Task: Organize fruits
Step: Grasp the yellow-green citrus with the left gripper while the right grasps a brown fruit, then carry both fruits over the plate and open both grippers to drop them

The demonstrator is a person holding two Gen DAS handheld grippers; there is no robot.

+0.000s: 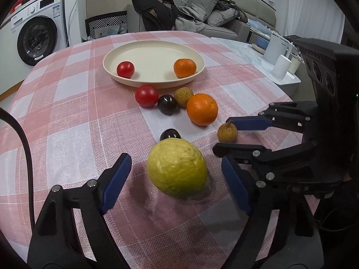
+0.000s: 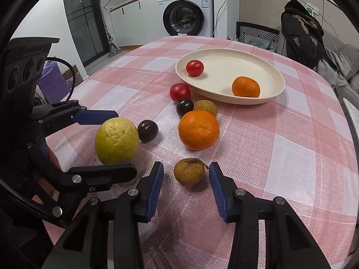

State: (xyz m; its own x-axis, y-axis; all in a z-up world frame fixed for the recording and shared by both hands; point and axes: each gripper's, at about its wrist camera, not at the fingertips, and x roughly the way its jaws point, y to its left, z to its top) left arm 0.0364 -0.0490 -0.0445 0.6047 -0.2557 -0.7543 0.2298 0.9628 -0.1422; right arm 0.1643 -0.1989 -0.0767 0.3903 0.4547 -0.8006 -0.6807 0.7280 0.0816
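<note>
A large yellow-green lemon lies on the checked cloth between the blue pads of my left gripper, which is open with a gap on each side. A small brown-yellow fruit with a stem sits between the pads of my right gripper, also open, the pads close but apart from it. Farther back lie an orange, a second brown-yellow fruit, two dark round fruits and a red tomato. The cream plate holds a tomato and a mandarin.
The round table carries a pink and white checked cloth. Behind it stand a chair draped with dark clothes, a sofa, a washing machine and a side table with white containers. A black cable hangs at the left.
</note>
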